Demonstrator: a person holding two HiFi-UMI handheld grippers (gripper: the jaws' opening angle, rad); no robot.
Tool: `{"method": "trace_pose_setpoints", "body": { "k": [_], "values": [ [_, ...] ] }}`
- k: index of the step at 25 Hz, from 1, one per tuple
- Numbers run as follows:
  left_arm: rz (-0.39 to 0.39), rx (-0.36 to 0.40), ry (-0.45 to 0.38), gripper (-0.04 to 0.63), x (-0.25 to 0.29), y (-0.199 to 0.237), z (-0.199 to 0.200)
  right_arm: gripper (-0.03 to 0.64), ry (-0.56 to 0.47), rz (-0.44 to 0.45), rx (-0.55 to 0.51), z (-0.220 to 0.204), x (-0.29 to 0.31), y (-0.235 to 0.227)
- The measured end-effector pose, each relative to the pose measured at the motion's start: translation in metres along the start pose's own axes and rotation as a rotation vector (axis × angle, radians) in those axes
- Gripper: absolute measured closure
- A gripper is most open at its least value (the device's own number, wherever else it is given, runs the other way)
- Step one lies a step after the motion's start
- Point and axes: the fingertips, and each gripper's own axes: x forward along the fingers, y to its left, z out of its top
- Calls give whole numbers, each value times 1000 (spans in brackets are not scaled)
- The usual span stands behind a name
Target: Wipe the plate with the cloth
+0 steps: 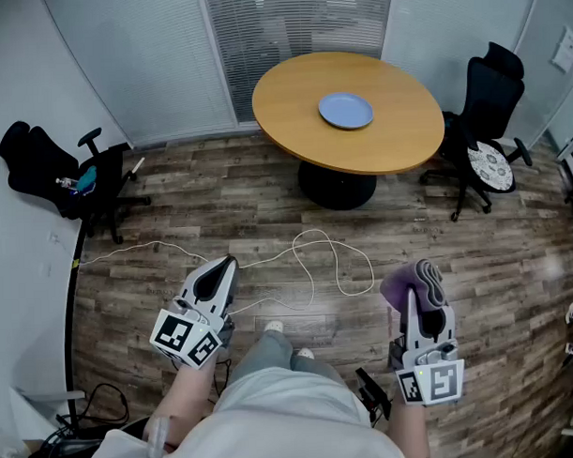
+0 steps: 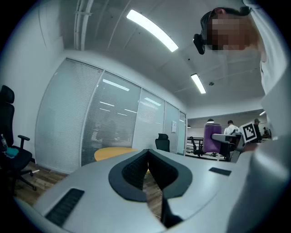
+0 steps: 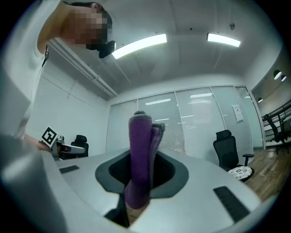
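A light-blue plate lies on the round wooden table at the far end of the room; the table also shows in the left gripper view. My right gripper is shut on a folded purple cloth, far from the table, over the floor. In the right gripper view the cloth stands up between the jaws of the right gripper. My left gripper is shut and empty, its jaws pressed together in the left gripper view.
A white cable loops over the wood floor between me and the table. Black office chairs stand at the left and at the right of the table. Glass partitions with blinds run behind it.
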Motion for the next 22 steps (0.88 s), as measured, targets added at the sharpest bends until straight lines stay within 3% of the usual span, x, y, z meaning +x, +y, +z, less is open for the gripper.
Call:
{"method": "trace_pose_setpoints", "body": {
  "k": [6, 10, 22],
  "values": [
    [-2, 152, -40, 584, 10, -22, 22, 526, 20, 21, -61, -5, 10, 0],
    [-1, 140, -70, 584, 12, -20, 31, 526, 30, 14, -66, -5, 9, -2],
    [-23, 130, -39, 584, 38, -6, 23, 526, 18, -30, -91, 1, 23, -19]
  ]
}}
